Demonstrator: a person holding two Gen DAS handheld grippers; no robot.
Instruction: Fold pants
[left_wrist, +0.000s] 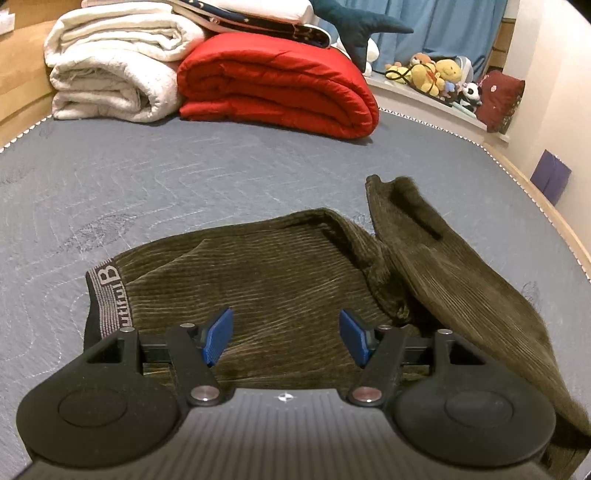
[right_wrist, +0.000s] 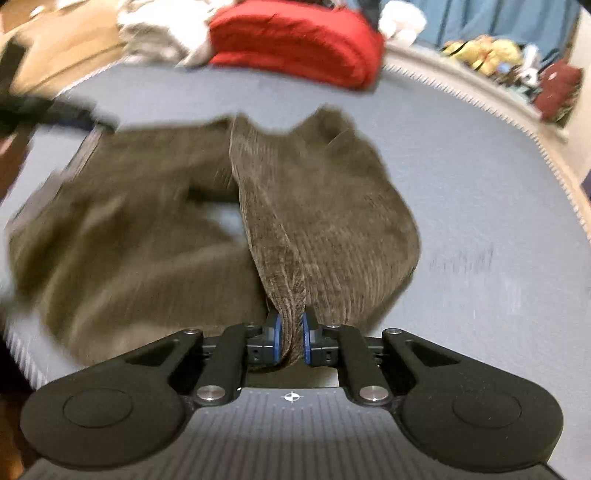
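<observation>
The grey mattress (left_wrist: 184, 177) has much free surface up to the folded red quilt (left_wrist: 277, 81) and white blanket (left_wrist: 110, 66) at its far edge. The olive corduroy pants (left_wrist: 280, 273) lie on it, waistband left, one leg lifted. The left gripper (left_wrist: 286, 338) is wide apart and empty above them; the right gripper (right_wrist: 291, 338) is closed tight on the leg fabric.

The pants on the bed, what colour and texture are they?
Dark olive-brown ribbed corduroy pants, clearest in the left wrist view.
</observation>
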